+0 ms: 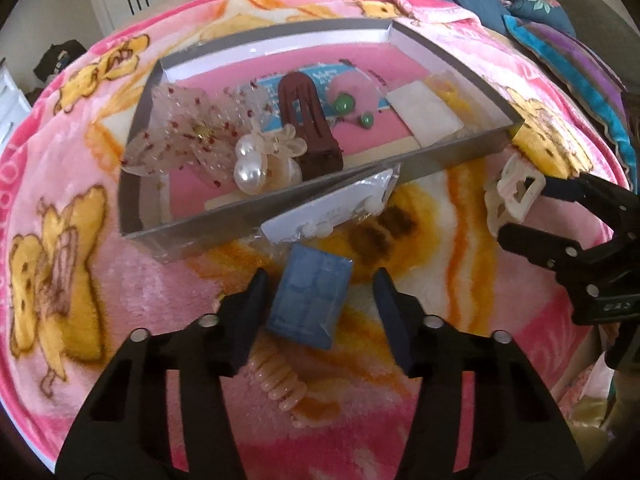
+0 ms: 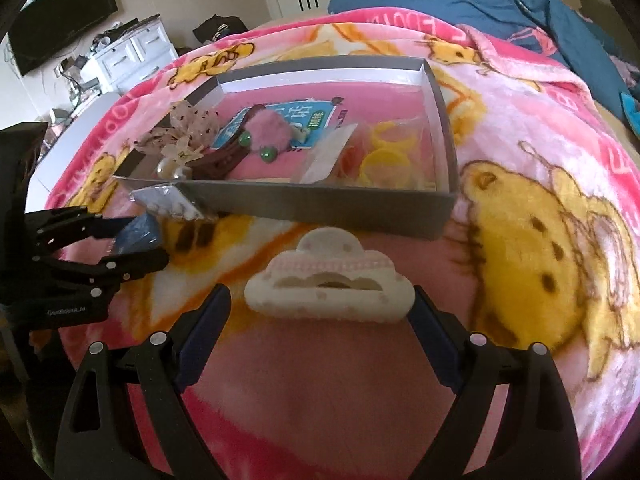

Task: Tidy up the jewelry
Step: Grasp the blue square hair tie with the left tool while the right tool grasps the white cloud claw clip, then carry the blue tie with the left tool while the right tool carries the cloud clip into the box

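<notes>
with both jaws spread, i have the left gripper (image 1: 320,292) straddling the blue box (image 1: 310,300) and the right gripper (image 2: 320,312) around the white claw clip (image 2: 330,286), both on the blanket (image 2: 520,160) beside the grey tray (image 2: 320,204).

A pink cartoon-print blanket (image 1: 132,288) covers the bed and carries everything. The grey tray (image 1: 256,222) sits on it. Against the tray's near wall leans a clear packet (image 1: 340,204), perhaps of small white beads. Nearer than the tray lie a blue box (image 1: 308,300), a peach spiral tie (image 1: 280,384) and a white claw clip (image 2: 328,284).
</notes>
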Tool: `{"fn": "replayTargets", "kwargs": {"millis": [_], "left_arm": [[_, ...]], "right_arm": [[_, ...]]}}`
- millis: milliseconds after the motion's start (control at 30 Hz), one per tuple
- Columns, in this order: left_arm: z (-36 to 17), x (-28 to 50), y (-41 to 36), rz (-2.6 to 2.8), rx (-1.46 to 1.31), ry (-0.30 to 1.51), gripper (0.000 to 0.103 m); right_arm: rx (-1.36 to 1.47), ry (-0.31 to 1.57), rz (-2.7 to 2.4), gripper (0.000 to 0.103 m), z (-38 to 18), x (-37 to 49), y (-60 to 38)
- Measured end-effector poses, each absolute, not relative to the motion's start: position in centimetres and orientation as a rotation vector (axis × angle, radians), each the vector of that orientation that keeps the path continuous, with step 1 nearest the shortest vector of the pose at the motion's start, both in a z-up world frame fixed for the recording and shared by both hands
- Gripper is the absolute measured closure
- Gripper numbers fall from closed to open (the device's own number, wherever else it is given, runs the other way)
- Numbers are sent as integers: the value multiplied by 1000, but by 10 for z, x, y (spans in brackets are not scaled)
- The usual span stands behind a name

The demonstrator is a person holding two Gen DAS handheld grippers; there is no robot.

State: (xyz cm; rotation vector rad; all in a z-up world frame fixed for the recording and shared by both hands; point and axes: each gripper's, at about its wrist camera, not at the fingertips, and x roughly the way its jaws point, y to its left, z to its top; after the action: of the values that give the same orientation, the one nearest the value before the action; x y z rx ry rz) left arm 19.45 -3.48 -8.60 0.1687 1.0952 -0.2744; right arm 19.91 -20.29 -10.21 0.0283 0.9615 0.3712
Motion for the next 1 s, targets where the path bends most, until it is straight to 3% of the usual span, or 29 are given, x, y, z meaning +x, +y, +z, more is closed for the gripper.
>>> {"fn": "replayTargets", "kwargs": {"millis": [67,100,167,1000], "left_arm": [[-86,195,-36,-276,175,1095,70],[-86,195,-37,-284,172,1096,74],[-85,194,-38,-288,164,1097,76],[-14,154,-82,-435,38,933,78]], "right_arm": [[36,951,361,17,-103,201,-204],[41,946,353,25,-104,202,-205],[40,942,334,29,-105,202,-209],[127,791,309,31,-35,145,-279]]}}
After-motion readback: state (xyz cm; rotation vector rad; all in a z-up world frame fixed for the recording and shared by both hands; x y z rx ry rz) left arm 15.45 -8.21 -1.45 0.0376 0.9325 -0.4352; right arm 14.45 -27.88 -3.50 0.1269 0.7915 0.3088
